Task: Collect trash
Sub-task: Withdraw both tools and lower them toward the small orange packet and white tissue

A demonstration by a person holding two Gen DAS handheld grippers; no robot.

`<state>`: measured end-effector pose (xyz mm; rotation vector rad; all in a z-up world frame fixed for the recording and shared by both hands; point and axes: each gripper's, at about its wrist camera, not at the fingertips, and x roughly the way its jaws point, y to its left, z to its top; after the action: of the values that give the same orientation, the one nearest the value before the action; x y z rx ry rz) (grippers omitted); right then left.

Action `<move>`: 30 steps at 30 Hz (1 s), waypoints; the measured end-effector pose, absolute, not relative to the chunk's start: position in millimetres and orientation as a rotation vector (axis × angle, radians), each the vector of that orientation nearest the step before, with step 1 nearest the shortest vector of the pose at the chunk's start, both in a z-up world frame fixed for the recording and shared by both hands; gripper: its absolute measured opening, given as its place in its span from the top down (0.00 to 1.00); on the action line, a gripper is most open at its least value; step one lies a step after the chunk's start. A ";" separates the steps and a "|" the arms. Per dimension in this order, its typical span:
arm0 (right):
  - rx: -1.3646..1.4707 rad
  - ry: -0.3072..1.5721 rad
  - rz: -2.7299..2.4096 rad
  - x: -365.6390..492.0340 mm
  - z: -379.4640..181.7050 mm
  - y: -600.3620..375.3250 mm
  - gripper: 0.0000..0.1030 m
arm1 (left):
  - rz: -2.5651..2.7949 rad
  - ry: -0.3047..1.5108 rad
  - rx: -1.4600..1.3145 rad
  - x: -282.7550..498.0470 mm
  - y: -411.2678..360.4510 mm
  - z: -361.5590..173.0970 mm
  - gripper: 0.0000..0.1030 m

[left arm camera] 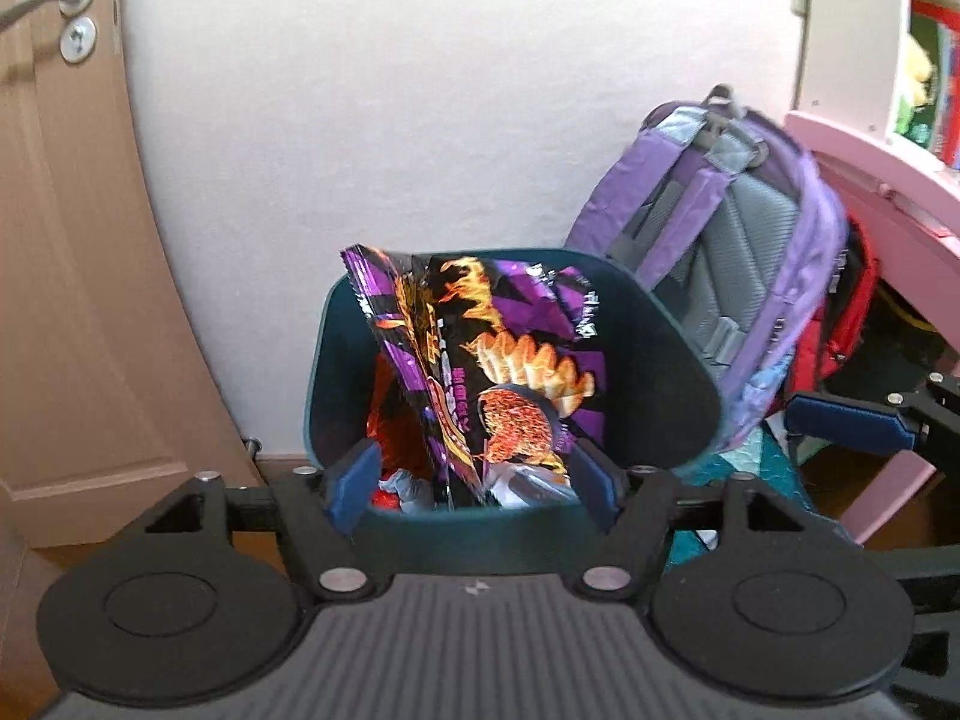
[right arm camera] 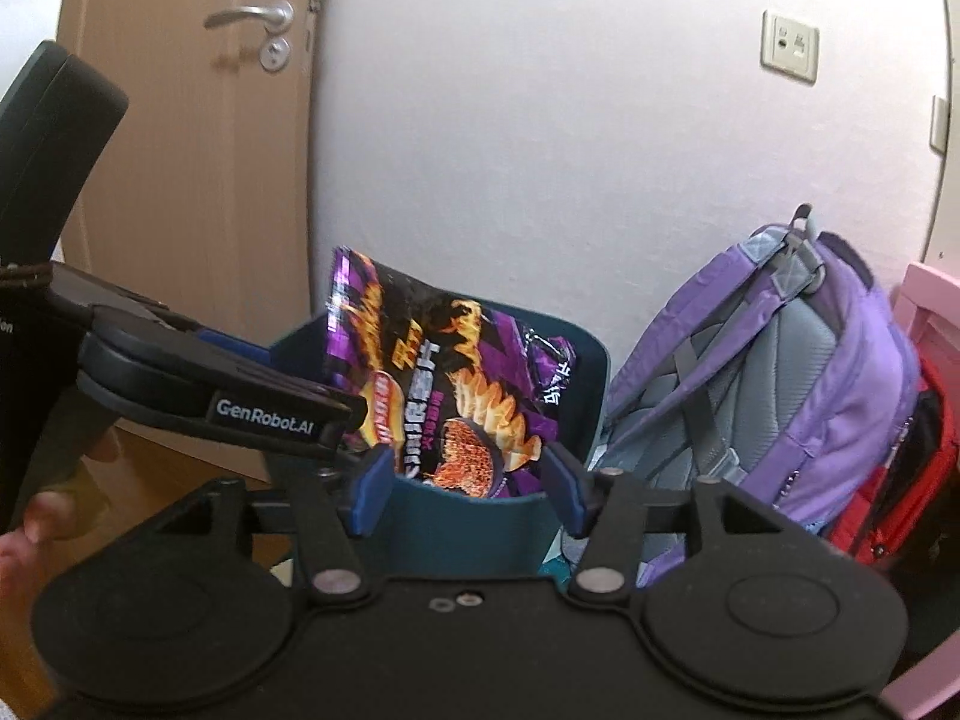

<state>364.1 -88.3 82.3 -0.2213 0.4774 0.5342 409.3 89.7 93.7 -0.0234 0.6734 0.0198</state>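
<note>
We see soft, even daylight in both views, brightest on the white wall (left arm camera: 372, 138). The dark bin (left arm camera: 660, 360) stays deep in shadow inside, while the glossy snack bag (left arm camera: 480, 348) catches small glints. Fisheye bending curves the door (left arm camera: 72, 300) and darkens the corners. The purple backpack (right arm camera: 810, 372) and the near gripper bodies look slightly soft.

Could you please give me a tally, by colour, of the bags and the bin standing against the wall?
Purple: 1, the purple backpack.
Red: 1, the red bag behind it, mostly hidden.
Dark teal: 1, the bin, holding a purple snack wrapper and other trash.
Total: 3.
</note>
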 end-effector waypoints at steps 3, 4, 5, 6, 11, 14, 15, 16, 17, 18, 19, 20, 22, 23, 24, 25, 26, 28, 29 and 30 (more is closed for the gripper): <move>-0.207 0.468 0.547 345.2 88.6 -97.7 0.40 | 0.003 0.652 -0.007 381.8 85.4 102.1 0.28; -0.205 0.467 0.553 339.4 88.9 -99.5 0.38 | -0.003 0.648 0.000 374.9 83.7 103.6 0.28; -0.202 0.468 0.559 333.1 88.5 -101.6 0.38 | -0.007 0.645 0.008 366.5 82.1 105.0 0.28; -0.200 0.472 0.564 326.6 88.1 -103.2 0.37 | -0.011 0.644 0.015 359.1 80.3 105.5 0.28; -0.180 0.503 0.585 294.7 78.3 -115.4 0.30 | -0.034 0.655 0.024 323.1 77.1 103.4 0.24; -0.186 0.535 0.602 280.7 62.8 -122.3 0.27 | -0.056 0.664 0.039 304.9 76.3 95.9 0.22; -0.187 0.550 0.607 276.4 55.4 -124.5 0.26 | -0.063 0.672 0.047 300.0 75.8 91.8 0.22; -0.188 0.566 0.614 273.4 48.2 -126.3 0.25 | -0.068 0.681 0.056 295.6 75.3 86.7 0.21; -0.188 0.580 0.619 270.9 41.5 -127.7 0.24 | -0.072 0.688 0.065 291.6 74.5 81.1 0.21; -0.190 0.597 0.622 268.4 32.8 -128.8 0.23 | -0.077 0.696 0.076 288.2 73.9 75.0 0.21; -0.195 0.617 0.625 266.8 22.8 -129.5 0.22 | -0.083 0.707 0.088 285.4 73.2 67.5 0.21; -0.197 0.632 0.626 265.2 14.7 -130.2 0.21 | -0.086 0.716 0.096 282.6 73.2 61.1 0.21; -0.194 0.671 0.629 264.0 -4.8 -130.6 0.19 | -0.102 0.741 0.102 279.9 73.6 45.1 0.21; -0.190 0.692 0.627 264.4 -14.6 -131.0 0.18 | -0.107 0.753 0.102 278.9 73.7 37.5 0.21; -0.187 0.714 0.628 265.3 -25.4 -130.4 0.18 | -0.114 0.767 0.101 279.1 74.3 29.1 0.21; -0.188 0.734 0.634 265.9 -36.5 -128.9 0.15 | -0.120 0.782 0.099 279.8 75.2 20.3 0.21; -0.197 0.748 0.644 265.3 -46.9 -127.3 0.13 | -0.122 0.795 0.095 280.4 76.1 12.2 0.21; -0.227 0.774 0.659 263.3 -70.0 -123.1 0.10 | -0.133 0.825 0.080 283.8 79.2 -6.5 0.20; -0.237 0.790 0.666 262.5 -81.3 -120.8 0.08 | -0.138 0.841 0.072 286.2 81.5 -17.2 0.20; -0.245 0.810 0.675 262.6 -92.8 -117.9 0.08 | -0.142 0.855 0.068 288.8 83.3 -27.7 0.20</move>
<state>262.6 -117.9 -92.8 -0.2446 0.8100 0.6754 288.8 83.3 -27.7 0.0684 0.8555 -0.1416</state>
